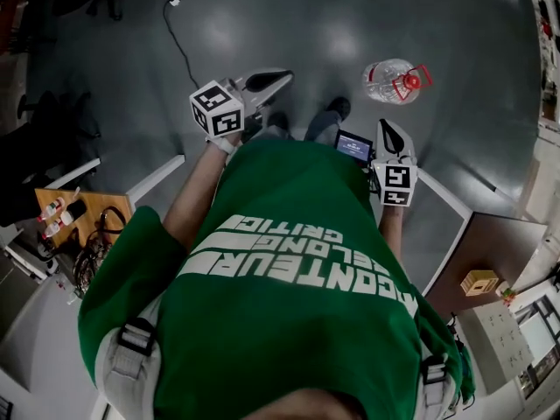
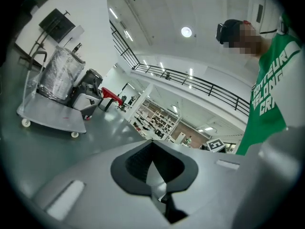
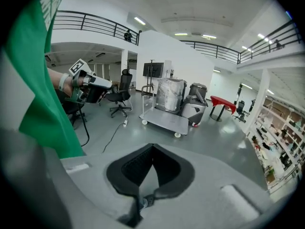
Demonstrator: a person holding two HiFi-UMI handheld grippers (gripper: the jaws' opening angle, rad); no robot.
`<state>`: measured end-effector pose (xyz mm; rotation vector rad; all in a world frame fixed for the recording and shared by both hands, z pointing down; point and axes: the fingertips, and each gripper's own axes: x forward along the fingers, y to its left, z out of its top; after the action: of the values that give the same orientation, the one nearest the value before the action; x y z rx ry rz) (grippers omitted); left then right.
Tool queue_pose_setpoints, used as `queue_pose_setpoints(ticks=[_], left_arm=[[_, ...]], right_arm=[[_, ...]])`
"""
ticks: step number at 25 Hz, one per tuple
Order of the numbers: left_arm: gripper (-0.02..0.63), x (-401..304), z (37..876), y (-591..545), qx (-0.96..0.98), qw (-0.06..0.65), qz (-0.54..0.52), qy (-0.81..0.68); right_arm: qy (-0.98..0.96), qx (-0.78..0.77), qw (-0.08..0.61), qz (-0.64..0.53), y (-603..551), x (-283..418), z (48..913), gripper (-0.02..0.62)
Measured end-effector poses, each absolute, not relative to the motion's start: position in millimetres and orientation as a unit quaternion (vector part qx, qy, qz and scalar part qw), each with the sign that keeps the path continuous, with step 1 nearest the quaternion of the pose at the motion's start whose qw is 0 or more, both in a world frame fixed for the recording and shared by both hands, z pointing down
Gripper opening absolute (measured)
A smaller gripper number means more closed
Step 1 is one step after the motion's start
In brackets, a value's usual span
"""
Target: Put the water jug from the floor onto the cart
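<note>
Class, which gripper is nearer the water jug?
Right. The right gripper is just short of the water jug; the left gripper is well off to its left.

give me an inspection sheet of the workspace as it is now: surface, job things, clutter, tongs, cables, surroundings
surface: grey glossy floor, light glare on it
job's things: clear water jug with red cap and handle, on the floor, ahead of the right tongs and untouched; flat wheeled cart further off, with a plastic-wrapped load on it
clutter: wooden table with small bottles at left; small box on a dark table at right
grippers: left tongs shut, empty; right tongs shut, empty
cables: black cable across the floor; cable coil by the wooden table
surroundings: office chair, red table, upper-level railing
</note>
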<state>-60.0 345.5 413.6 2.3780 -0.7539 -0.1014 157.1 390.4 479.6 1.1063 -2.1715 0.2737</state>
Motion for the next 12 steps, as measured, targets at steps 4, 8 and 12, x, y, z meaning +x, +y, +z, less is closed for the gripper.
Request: queue_pose_setpoints(ticks=[4,8,12], left_arm=[[0.014,-34.5,404.5,324.8,0.902,0.306,-0.031,-0.303],[0.014,3.0,399.9,301.2,0.91,0.297,-0.014,-0.29],[0.014,37.4,398.9,286.8,0.916,0.293,0.006,-0.276]], right_arm=[[-0.846,0.41,0.318,0.121,357.9,174.5,481.2,-0.008],[-0.847,0.412,0.313,0.122,326.8,204.4,480.4,-0.008],[-0.835,0.432,0.301,0.16,306.5,244.5,490.5,-0.008]])
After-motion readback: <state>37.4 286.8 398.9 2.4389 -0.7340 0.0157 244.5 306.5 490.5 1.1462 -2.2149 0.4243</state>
